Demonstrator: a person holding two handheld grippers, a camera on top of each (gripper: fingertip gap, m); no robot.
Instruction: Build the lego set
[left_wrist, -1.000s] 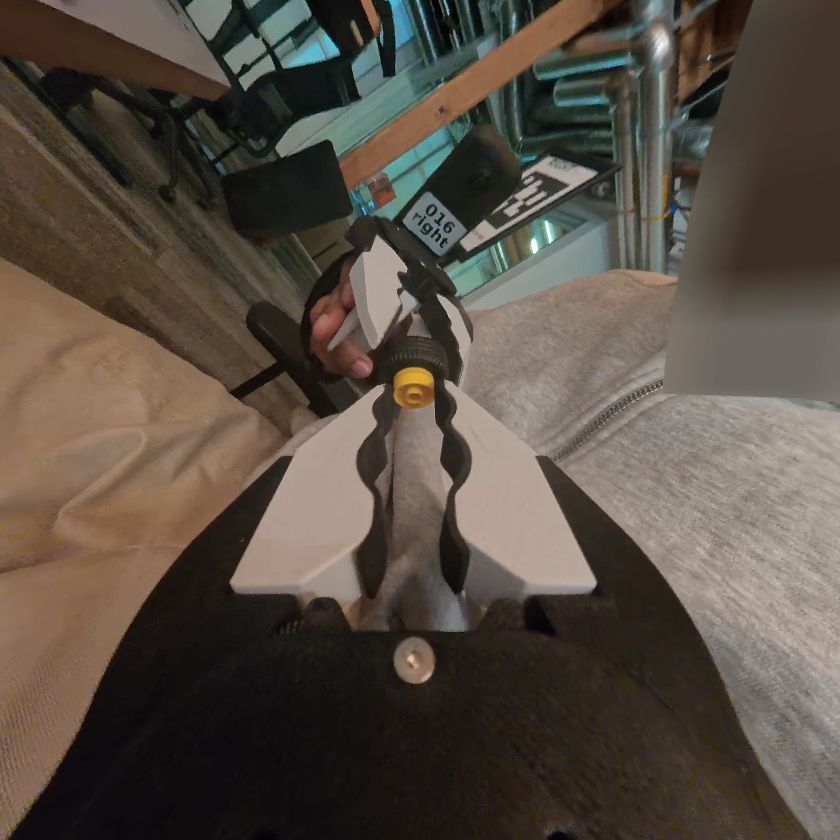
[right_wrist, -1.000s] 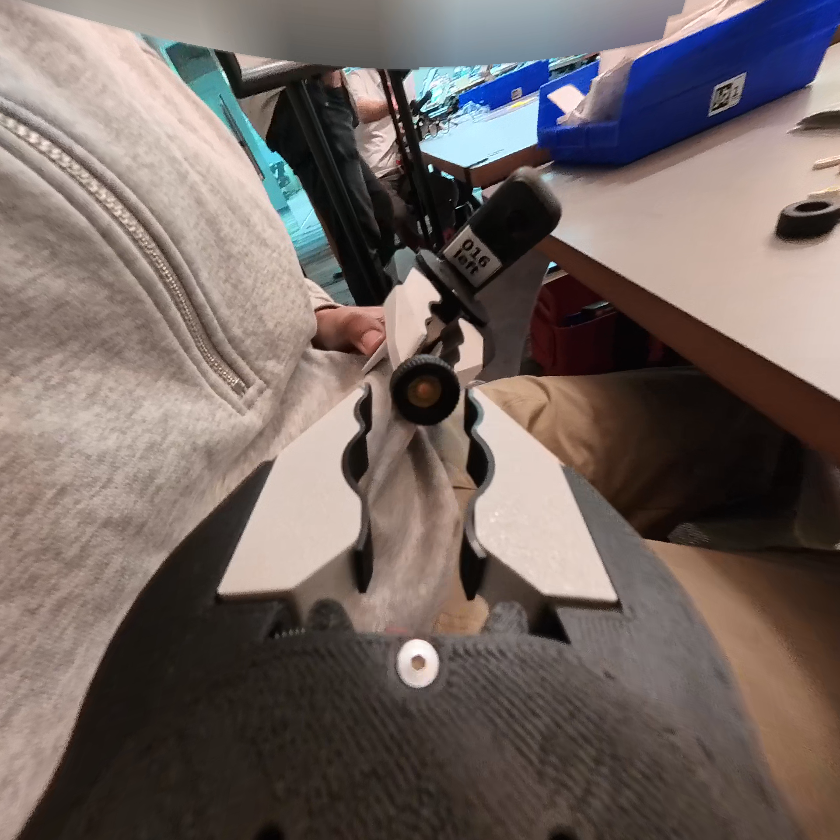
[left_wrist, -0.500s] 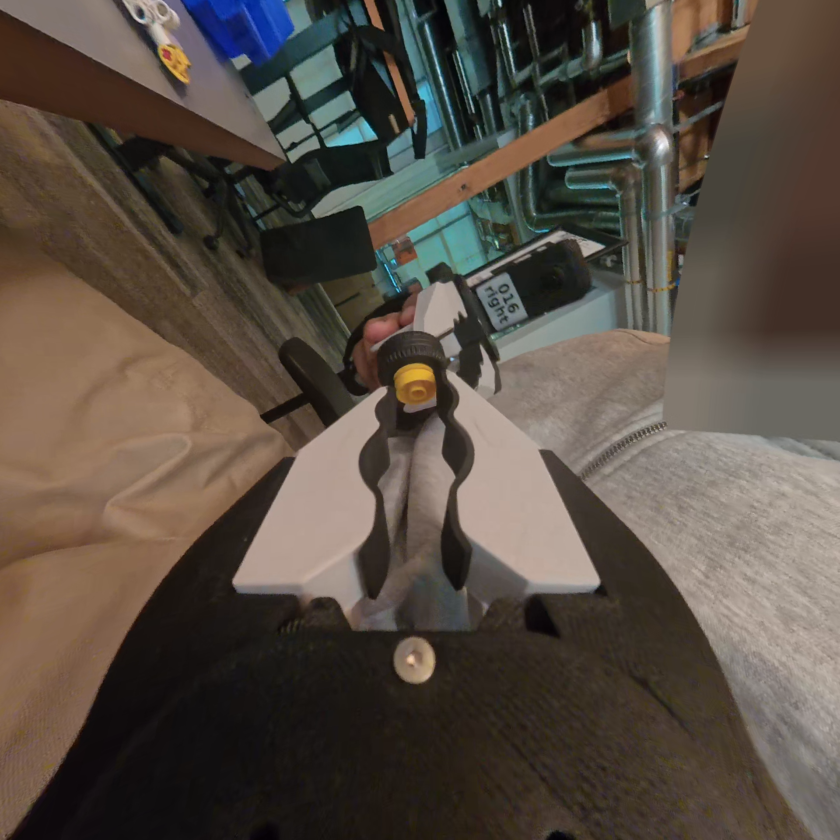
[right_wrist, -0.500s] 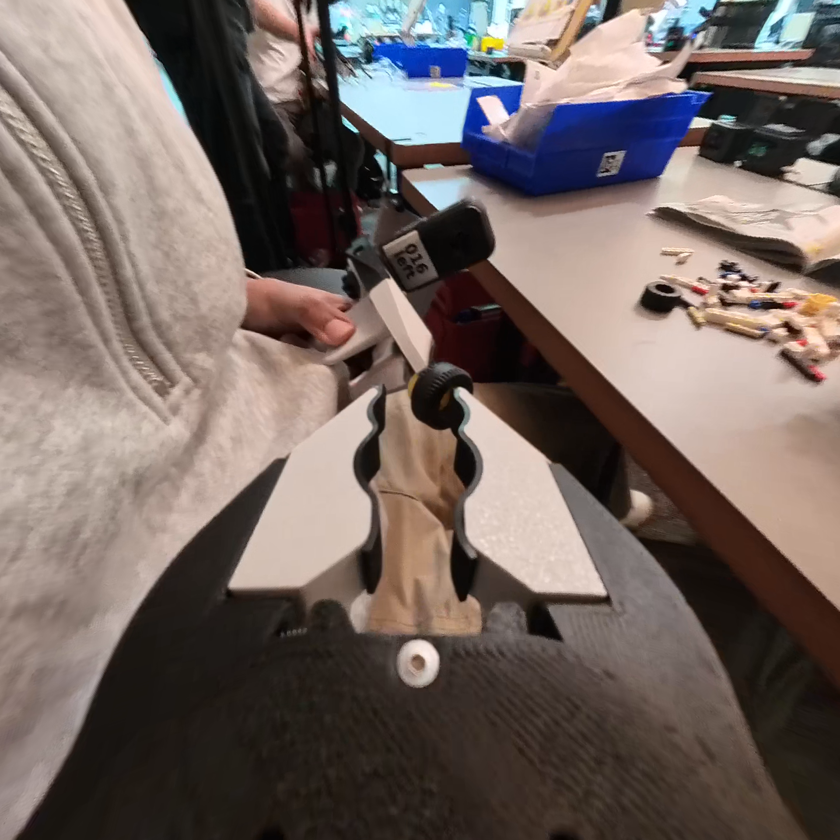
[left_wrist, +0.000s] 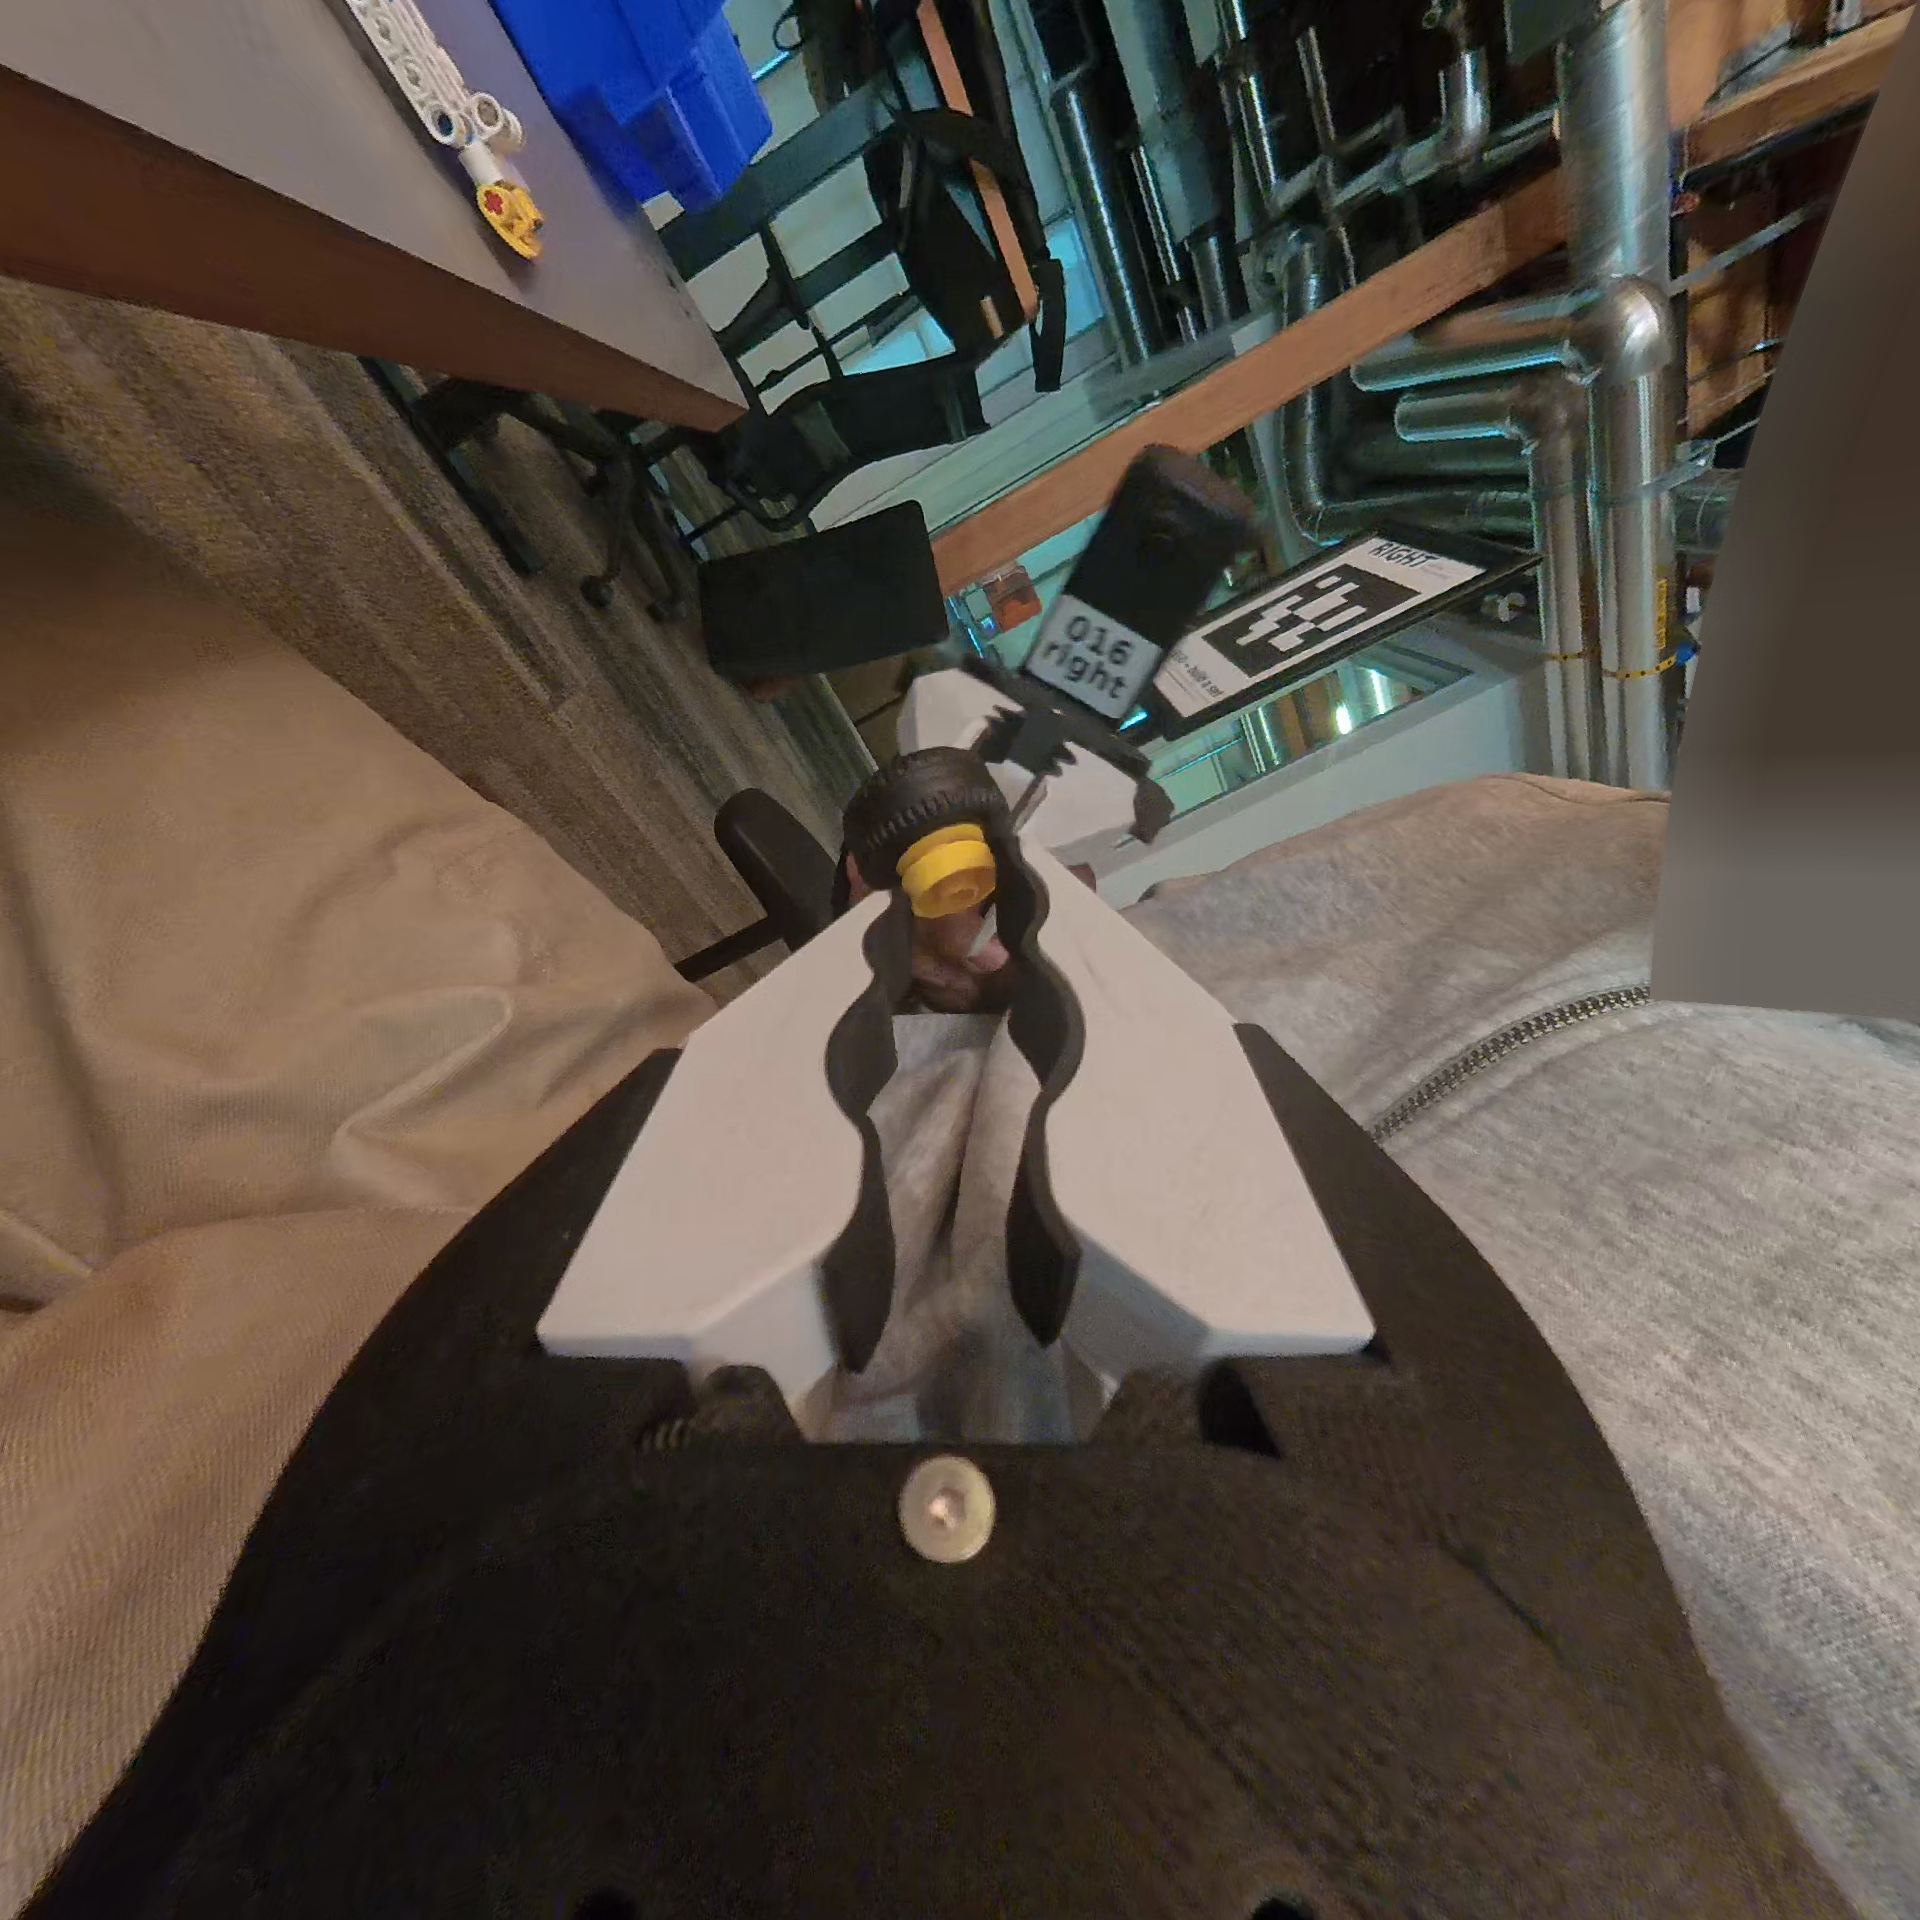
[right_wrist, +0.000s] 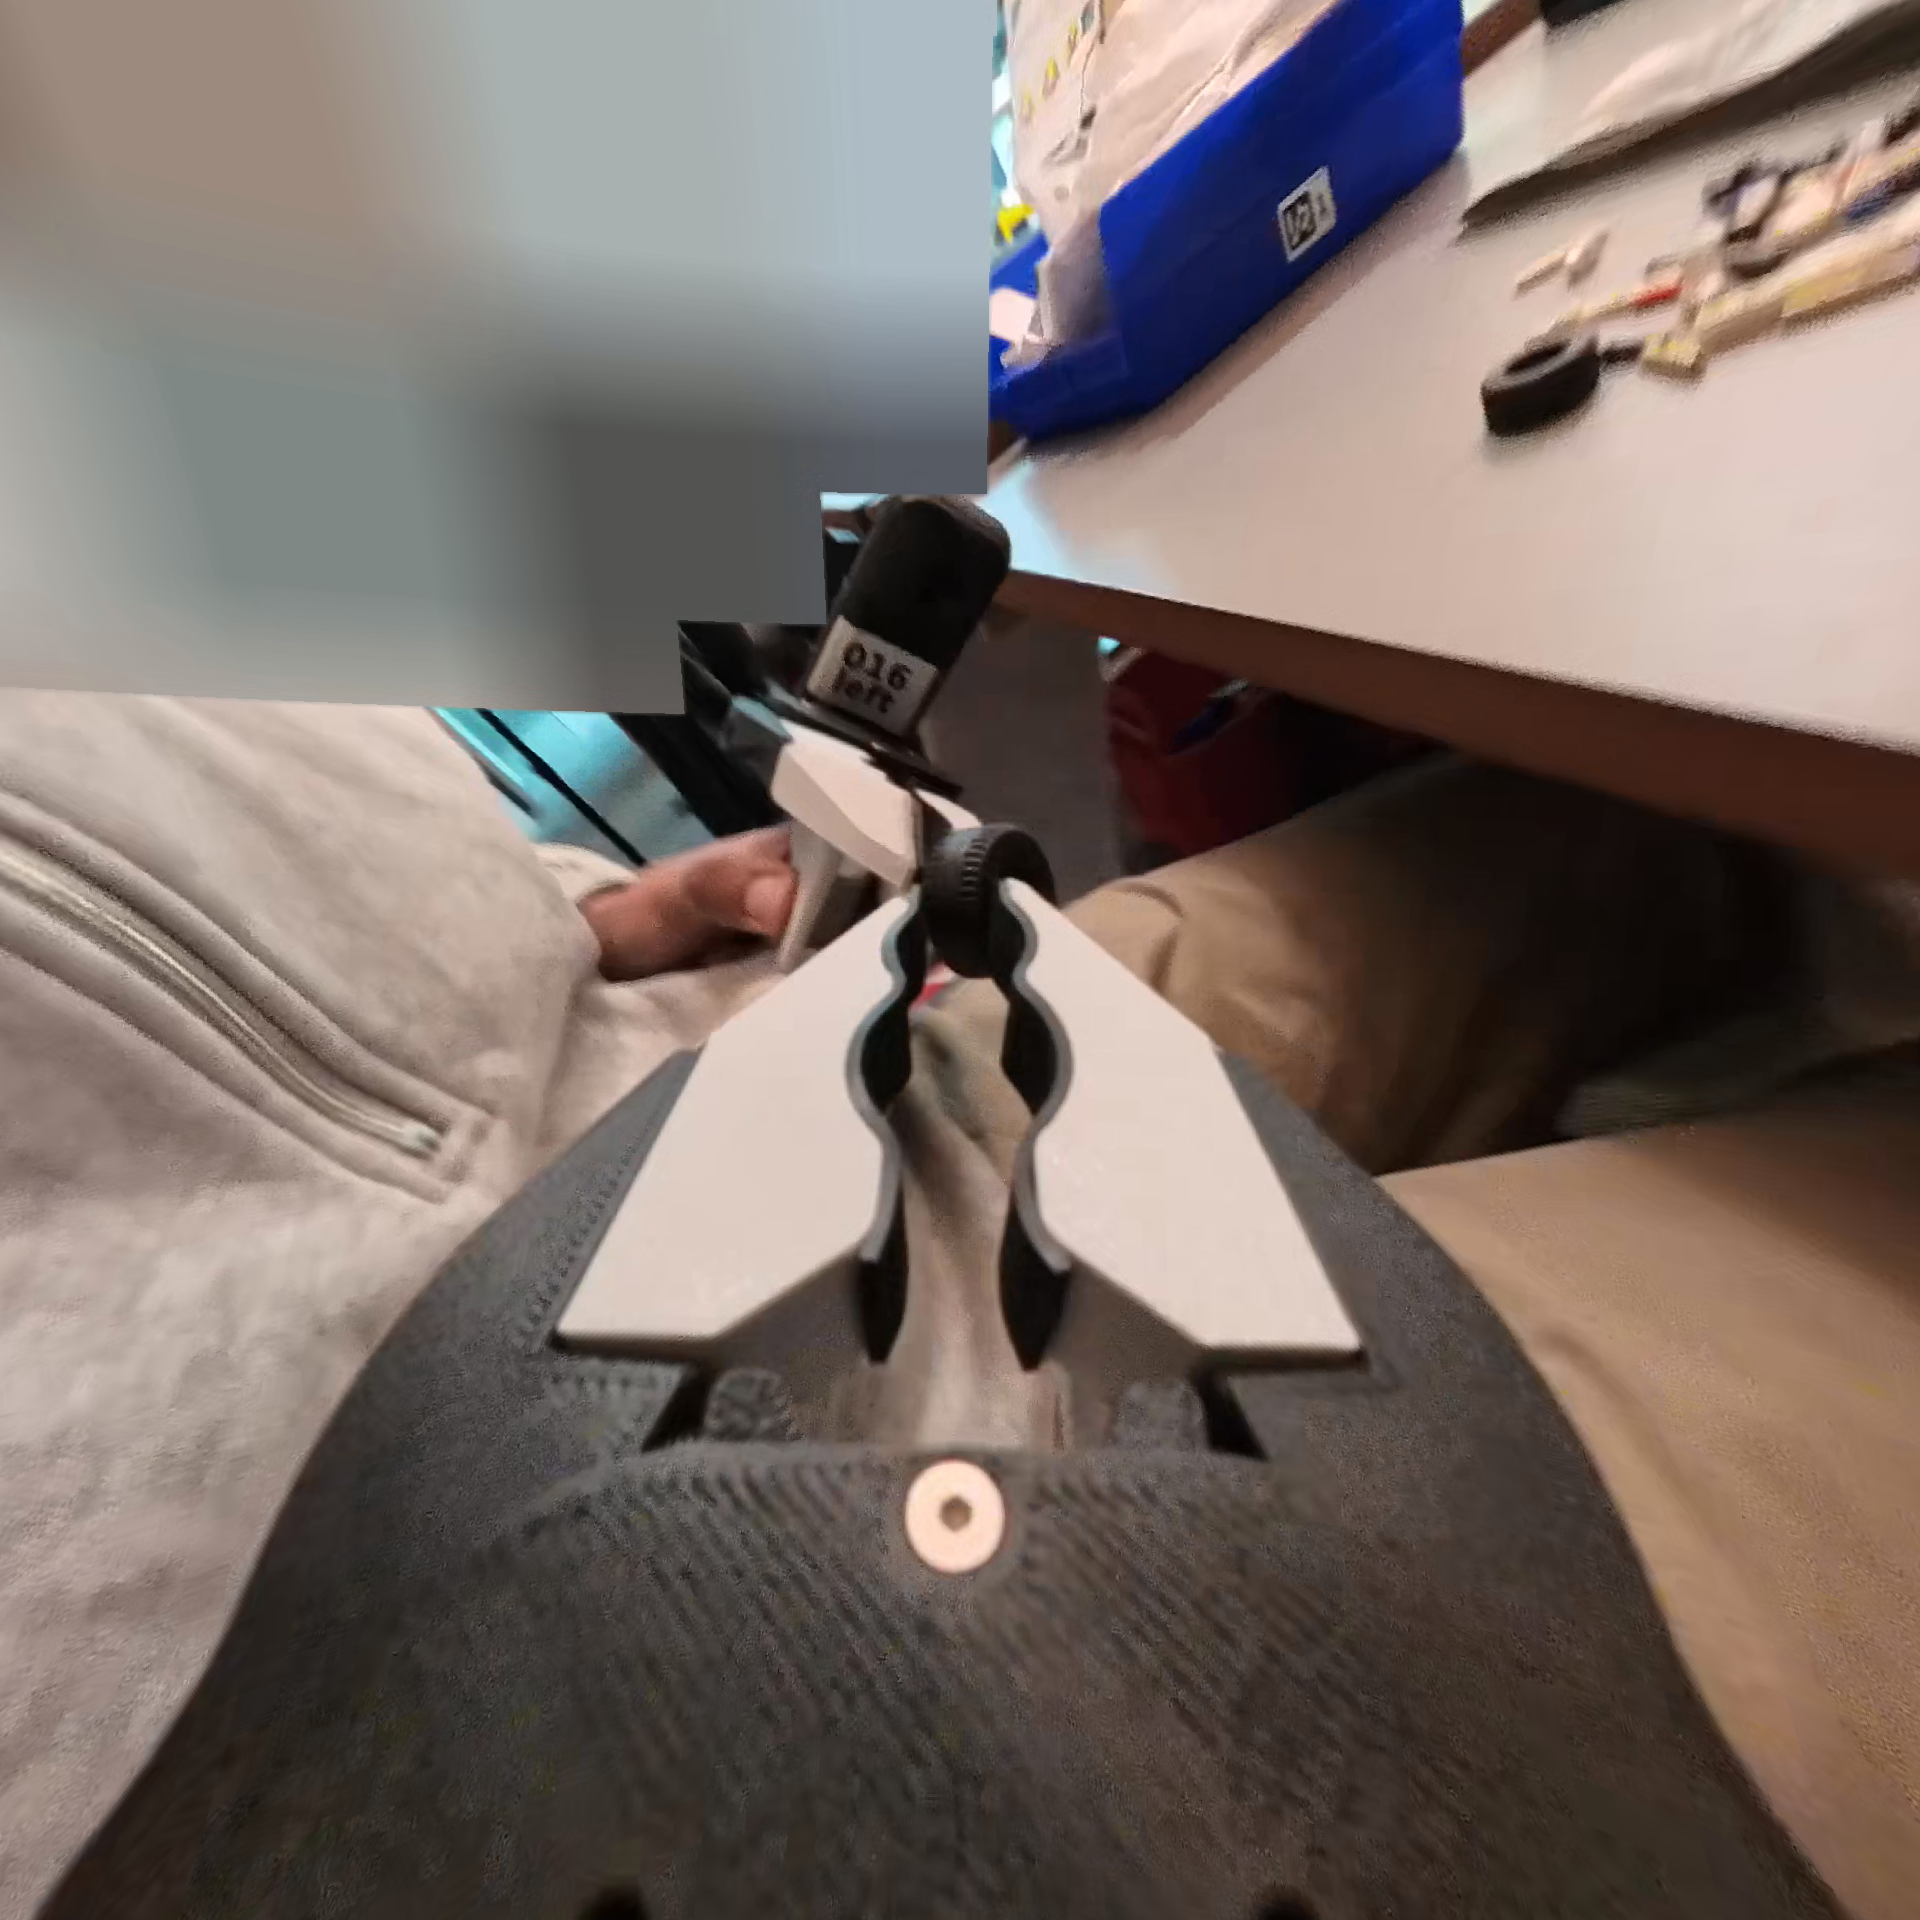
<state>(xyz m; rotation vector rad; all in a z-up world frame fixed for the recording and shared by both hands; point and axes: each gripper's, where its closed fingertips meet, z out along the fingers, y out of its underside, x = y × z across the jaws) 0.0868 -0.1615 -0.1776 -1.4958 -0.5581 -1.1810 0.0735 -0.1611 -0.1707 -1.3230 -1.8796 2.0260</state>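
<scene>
My left gripper (left_wrist: 951, 899) is shut on a small yellow wheel hub (left_wrist: 940, 883) at its fingertips. A black rubber tyre (left_wrist: 920, 805) sits against the far side of the hub. In the right wrist view my right gripper (right_wrist: 971, 920) is shut on that tyre (right_wrist: 977, 894), seen edge-on. The two grippers meet tip to tip above the person's lap. The right gripper (left_wrist: 1049, 764) shows beyond the tyre in the left wrist view. The left gripper (right_wrist: 847, 810) shows beyond it in the right wrist view. How far the hub sits inside the tyre is hidden.
A grey table (right_wrist: 1351, 540) stands close by, above the knees. It holds a second black tyre (right_wrist: 1543, 384), loose bricks (right_wrist: 1714, 291), a blue bin (right_wrist: 1226, 239) and paper. A white beam assembly with a yellow gear (left_wrist: 499, 197) lies near the table's edge. Grey hoodie and tan trousers lie below. Both grippers' tips are close together, under 4 cm apart.
Both grippers have stayed joined at the wheel while swinging and tilting. In the right wrist view the tyre has turned from face-on to edge-on. The table has come closer into view.
</scene>
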